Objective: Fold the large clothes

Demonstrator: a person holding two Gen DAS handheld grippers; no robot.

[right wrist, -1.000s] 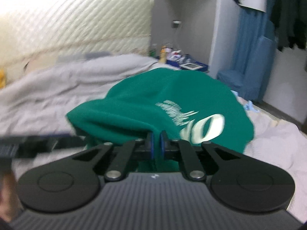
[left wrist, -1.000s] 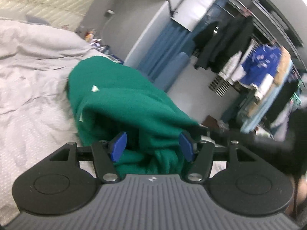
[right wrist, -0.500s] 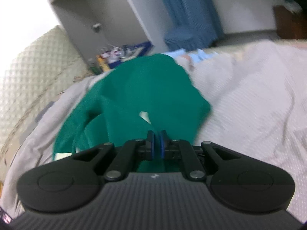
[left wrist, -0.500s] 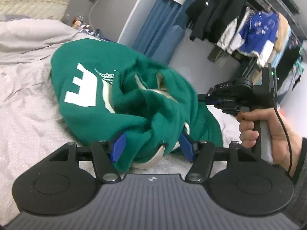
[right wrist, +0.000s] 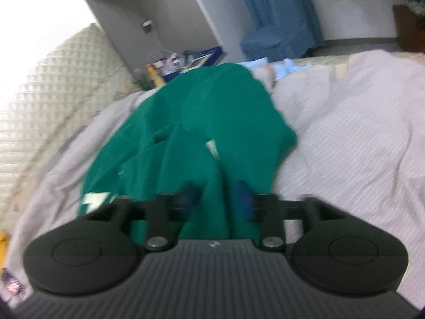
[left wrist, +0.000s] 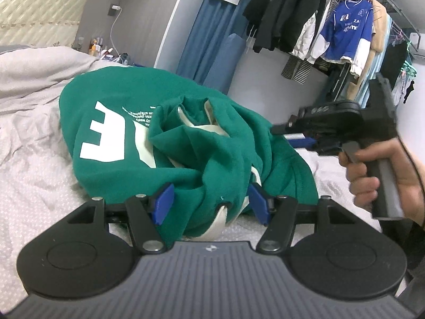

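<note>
Hoodie [left wrist: 186, 143]: thick, soft, floppy, bunched on bed [left wrist: 32, 186]. Grip hem/shoulder seams. Left hand-held gripper [left wrist: 211, 203] spread round a fold; right hand-held gripper [right wrist: 217, 202] just opening, cloth between.

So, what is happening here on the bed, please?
A person holding a gripper in each hand is folding a green sweatshirt that lies bunched on the grey bedsheet. The right gripper has just been opening, with green cloth still between its jaws. The left gripper stands open around a fold of the sweatshirt near its front edge.
</note>
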